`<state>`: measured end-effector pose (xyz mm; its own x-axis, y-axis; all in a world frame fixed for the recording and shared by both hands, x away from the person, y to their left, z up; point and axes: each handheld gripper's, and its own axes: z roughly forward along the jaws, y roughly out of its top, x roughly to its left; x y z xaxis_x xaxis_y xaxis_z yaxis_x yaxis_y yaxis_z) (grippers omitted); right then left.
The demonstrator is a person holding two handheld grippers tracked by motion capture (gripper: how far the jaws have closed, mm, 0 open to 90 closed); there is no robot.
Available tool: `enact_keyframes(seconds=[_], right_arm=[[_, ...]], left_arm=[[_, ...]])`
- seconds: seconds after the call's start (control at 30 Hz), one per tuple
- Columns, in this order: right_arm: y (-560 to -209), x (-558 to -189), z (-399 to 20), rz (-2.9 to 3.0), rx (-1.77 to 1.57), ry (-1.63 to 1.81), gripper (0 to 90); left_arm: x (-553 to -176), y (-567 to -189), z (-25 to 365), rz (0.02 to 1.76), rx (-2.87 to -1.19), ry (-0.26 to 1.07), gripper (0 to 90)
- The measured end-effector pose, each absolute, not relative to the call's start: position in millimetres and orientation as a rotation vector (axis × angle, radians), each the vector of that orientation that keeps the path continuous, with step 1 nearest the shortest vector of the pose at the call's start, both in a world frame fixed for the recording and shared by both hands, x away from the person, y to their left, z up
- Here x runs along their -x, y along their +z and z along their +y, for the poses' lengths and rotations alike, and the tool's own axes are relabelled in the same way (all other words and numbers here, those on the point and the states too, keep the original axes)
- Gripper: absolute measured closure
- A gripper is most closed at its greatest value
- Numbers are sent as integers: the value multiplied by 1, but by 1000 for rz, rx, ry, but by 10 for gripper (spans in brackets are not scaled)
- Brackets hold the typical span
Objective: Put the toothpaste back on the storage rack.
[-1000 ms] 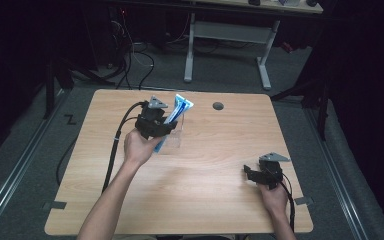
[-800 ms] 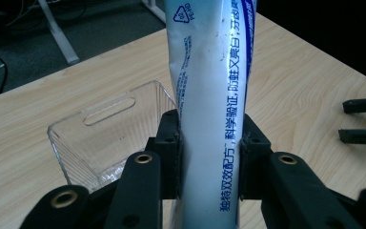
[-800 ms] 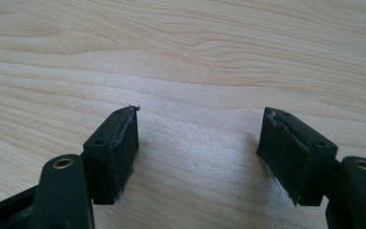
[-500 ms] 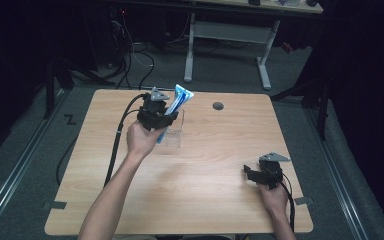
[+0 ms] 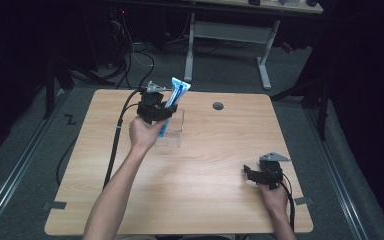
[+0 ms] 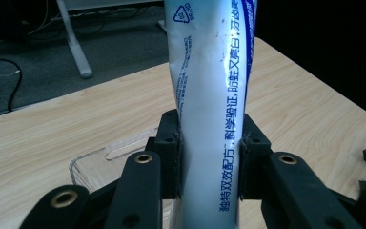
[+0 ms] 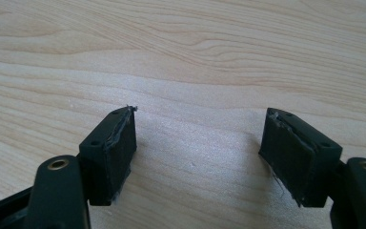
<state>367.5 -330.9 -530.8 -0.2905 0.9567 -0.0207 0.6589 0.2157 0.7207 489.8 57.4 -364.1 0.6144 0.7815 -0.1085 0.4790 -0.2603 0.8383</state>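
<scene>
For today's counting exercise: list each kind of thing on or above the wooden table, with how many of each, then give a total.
Toothpaste tube, blue and white: 1
Clear plastic tray: 1
Black grippers: 2, the left gripper and the right gripper
Total: 4

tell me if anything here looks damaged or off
The right gripper hangs open over bare table, and its pads look frayed along the edges. The left gripper squeezes the toothpaste tube, pinching it slightly. Nothing spilled.
</scene>
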Motion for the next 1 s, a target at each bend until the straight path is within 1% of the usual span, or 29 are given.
enact_keyframes(seconds=[0.27,0.47,0.7,1.0], right_arm=[[-531,-368,-331,2015,-1510,831,237],[-531,-368,-331,2015,-1508,830,237],[-531,-368,-331,2015,-1512,833,239],[-531,-368,-330,2014,-1514,835,240]], left_arm=[[-501,-367,51,1018,-1901,443,686],[-506,-366,43,1019,-1851,468,686],[-515,-372,35,1040,-1834,473,686],[-523,-378,37,1055,-1811,488,685]])
